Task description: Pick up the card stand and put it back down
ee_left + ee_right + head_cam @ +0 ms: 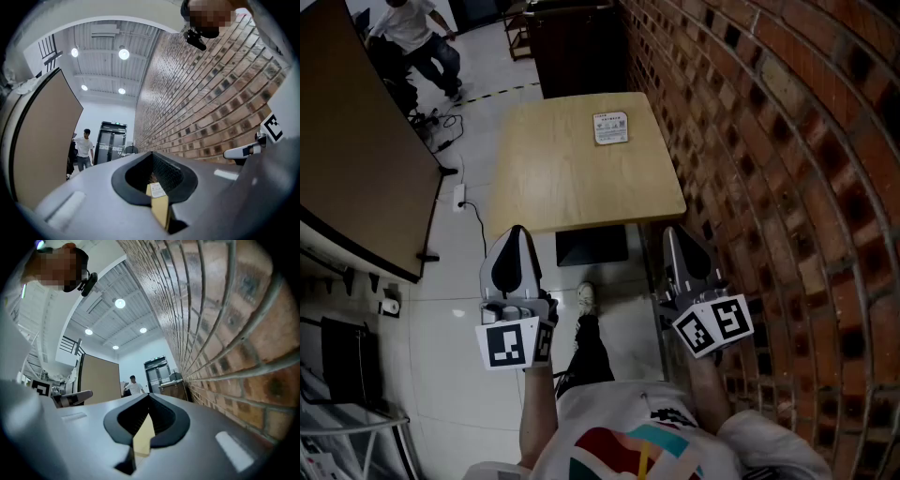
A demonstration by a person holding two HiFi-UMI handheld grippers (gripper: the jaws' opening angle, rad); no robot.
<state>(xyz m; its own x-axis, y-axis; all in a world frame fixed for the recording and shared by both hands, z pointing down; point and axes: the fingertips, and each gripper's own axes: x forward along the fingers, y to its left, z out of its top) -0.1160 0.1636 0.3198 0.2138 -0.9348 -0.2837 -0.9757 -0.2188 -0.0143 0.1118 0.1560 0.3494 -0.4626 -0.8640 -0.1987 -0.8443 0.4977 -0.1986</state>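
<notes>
The card stand [610, 128], a small white printed card, rests at the far right of the light wooden table [572, 178]. Both grippers hover below the table's near edge, close to my body and well short of the card. My left gripper [517, 232] points at the table's left front edge; its jaws meet, nothing between them. My right gripper [672, 232] is shut and empty beside the front right corner. Through the left gripper's [152, 153] window a strip of table [161, 212] and the card stand [156, 190] show. The right gripper's [149, 395] window shows only table [144, 439].
A brick wall [769, 141] runs close along the right. A large brown panel [356, 141] stands at the left, with cables [459, 197] on the floor beside it. A dark cabinet [577, 47] sits behind the table. A person in a white shirt [417, 33] is far back left.
</notes>
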